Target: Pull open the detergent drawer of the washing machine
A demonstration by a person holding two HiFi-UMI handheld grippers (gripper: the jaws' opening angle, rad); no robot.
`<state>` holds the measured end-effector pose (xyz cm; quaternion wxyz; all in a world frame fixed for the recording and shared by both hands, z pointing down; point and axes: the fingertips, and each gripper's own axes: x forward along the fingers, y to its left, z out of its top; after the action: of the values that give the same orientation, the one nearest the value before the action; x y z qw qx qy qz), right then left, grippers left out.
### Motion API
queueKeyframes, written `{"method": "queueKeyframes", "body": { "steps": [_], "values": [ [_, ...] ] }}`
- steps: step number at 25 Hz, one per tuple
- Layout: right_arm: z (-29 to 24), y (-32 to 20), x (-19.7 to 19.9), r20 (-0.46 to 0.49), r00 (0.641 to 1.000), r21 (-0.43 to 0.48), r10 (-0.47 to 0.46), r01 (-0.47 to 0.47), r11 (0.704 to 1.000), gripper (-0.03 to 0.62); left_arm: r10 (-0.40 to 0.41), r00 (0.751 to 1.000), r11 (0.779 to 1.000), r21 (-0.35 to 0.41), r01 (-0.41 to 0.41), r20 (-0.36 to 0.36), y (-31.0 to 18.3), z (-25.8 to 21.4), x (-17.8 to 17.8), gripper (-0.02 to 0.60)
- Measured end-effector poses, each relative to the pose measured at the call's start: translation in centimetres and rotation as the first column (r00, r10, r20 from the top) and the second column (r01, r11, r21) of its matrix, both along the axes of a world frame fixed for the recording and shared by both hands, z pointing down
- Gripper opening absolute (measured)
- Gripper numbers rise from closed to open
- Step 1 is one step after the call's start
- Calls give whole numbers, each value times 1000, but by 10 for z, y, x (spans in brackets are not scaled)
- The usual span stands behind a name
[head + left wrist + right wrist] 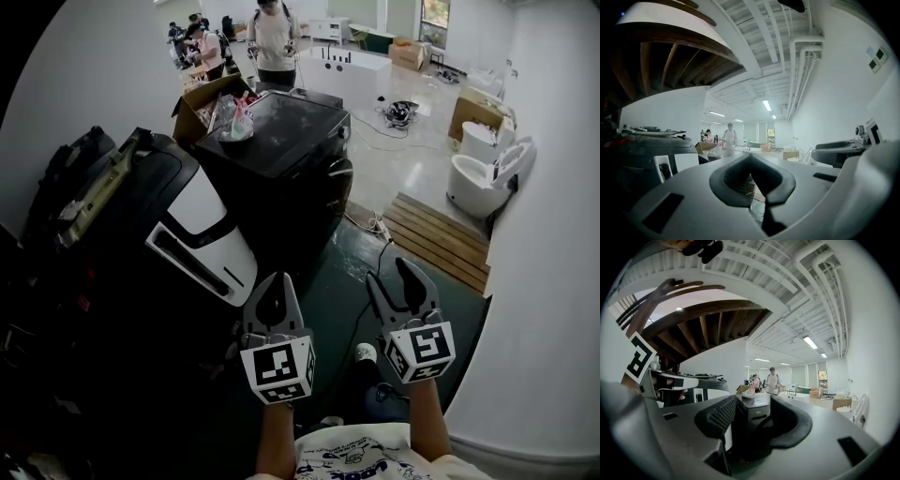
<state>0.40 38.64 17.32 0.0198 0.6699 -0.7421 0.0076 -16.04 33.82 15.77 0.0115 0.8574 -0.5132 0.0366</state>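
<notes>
The black washing machine (281, 155) stands ahead of me in the head view, its front turned toward the lower right. Through the right gripper view it shows between the jaws, with a grey control band (758, 411) along its top front; I cannot make out the detergent drawer there. My left gripper (272, 283) hovers low in front of the machine, well short of it, its fingers (740, 180) together and nothing between them. My right gripper (392, 277) is beside it, jaws spread wide and empty, also apart from the machine.
A big black-and-white machine (192, 230) fills the left. A plastic bag (236, 124) lies on the washer top, an open cardboard box (202, 101) behind. White toilets (478, 178), a wooden pallet (436, 239) and a floor cable (377, 225) lie right. People (274, 42) stand at the back.
</notes>
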Motion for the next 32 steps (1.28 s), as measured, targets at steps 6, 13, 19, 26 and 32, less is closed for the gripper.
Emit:
{"method": "queueKeyframes", "body": {
  "steps": [6, 13, 19, 26, 32],
  "values": [
    [-8, -83, 52, -14, 996, 12, -84, 84, 996, 231, -76, 997, 997, 4, 76, -2, -72, -3, 52, 14],
    [-18, -171, 117, -8, 986, 30, -168, 168, 985, 231, -166, 986, 986, 7, 166, -19, -145, -13, 110, 14],
    [-10, -219, 150, 23, 978, 24, -209, 209, 978, 230, -218, 976, 976, 1, 218, -4, -181, -10, 137, 14],
    [7, -252, 155, 63, 965, -7, -253, 254, 967, 230, -262, 965, 964, -38, 262, 19, -205, 6, 142, 14],
    [20, -284, 152, 89, 958, -35, -273, 277, 960, 230, -278, 960, 958, -66, 280, 34, -234, 18, 141, 14]
  ]
}}
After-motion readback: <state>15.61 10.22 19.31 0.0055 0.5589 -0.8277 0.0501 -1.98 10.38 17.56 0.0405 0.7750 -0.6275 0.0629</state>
